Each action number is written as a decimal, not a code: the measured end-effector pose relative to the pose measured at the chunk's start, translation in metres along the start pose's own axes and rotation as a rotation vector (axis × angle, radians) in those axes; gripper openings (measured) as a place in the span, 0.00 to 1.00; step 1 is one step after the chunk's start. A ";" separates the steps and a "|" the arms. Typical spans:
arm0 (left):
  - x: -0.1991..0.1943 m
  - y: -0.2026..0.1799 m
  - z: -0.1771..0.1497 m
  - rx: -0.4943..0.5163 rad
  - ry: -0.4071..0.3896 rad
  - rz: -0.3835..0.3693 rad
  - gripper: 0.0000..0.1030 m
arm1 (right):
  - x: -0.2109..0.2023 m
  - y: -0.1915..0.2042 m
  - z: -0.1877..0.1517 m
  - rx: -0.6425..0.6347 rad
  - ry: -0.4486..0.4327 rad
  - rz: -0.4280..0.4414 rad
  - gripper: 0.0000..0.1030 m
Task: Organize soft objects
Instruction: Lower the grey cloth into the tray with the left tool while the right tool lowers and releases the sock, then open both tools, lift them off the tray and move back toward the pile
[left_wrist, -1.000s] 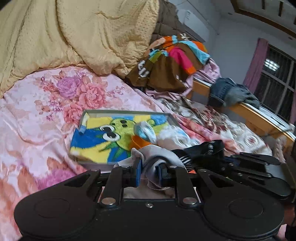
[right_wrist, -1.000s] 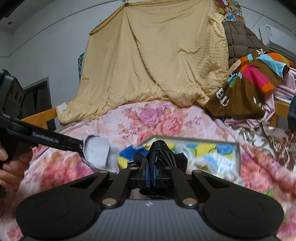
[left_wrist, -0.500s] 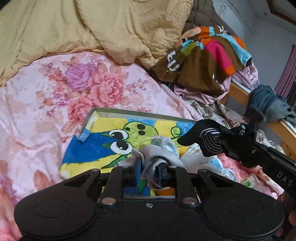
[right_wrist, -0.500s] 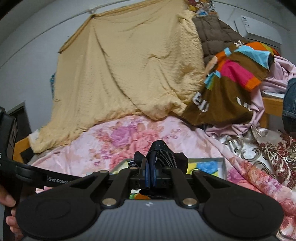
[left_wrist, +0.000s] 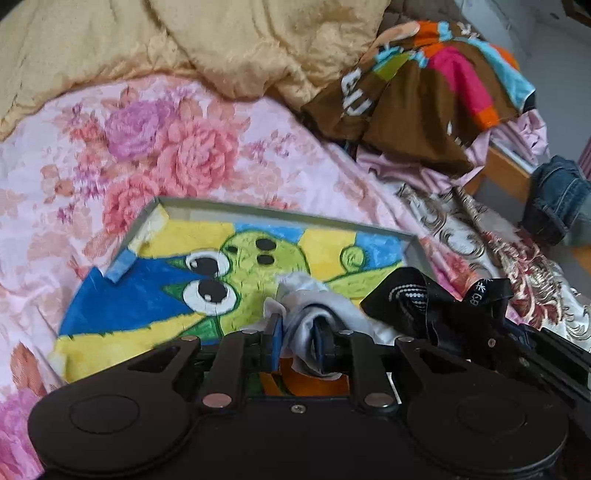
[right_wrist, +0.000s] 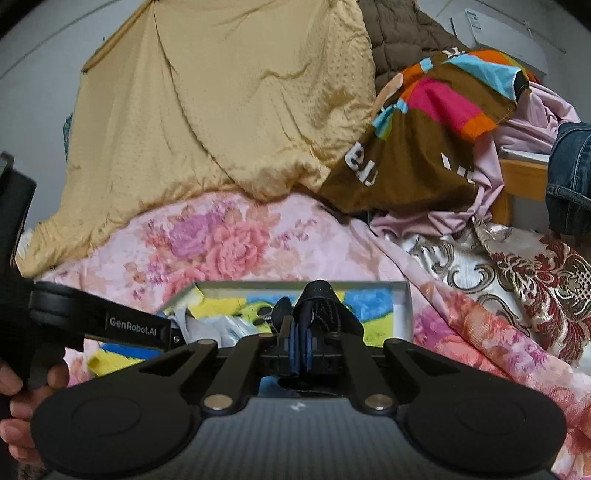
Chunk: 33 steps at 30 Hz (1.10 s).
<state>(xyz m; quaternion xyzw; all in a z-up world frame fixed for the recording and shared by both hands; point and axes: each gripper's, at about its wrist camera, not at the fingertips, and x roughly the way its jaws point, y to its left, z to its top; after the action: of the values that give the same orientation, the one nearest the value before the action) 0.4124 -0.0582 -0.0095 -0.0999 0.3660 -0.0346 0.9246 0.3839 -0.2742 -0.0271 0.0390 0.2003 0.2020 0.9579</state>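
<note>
Both over the shallow tray (left_wrist: 284, 216): left gripper (left_wrist: 297, 341) clamping grey sock (left_wrist: 314, 317), right gripper (right_wrist: 302, 341) clamping black sock (right_wrist: 321, 302), tray floor directly beneath.

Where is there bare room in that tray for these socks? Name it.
The tray's left and far part is bare, on the cartoon towel between the left rim and the green face. The near right corner is crowded with pale cloth. The flowered bedspread left of the tray is bare too.
</note>
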 end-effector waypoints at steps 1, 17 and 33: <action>0.003 0.000 -0.001 0.001 0.009 0.005 0.18 | 0.002 -0.002 -0.001 0.011 0.005 0.001 0.07; 0.026 -0.014 0.003 0.017 0.030 0.026 0.34 | 0.001 -0.006 -0.015 -0.017 0.051 -0.065 0.53; -0.003 0.002 0.000 0.007 -0.007 0.014 0.80 | -0.033 0.005 -0.011 0.000 -0.021 -0.054 0.98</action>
<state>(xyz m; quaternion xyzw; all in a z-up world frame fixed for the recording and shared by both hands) 0.4106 -0.0560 -0.0081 -0.0943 0.3633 -0.0293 0.9264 0.3501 -0.2830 -0.0248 0.0359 0.1913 0.1755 0.9650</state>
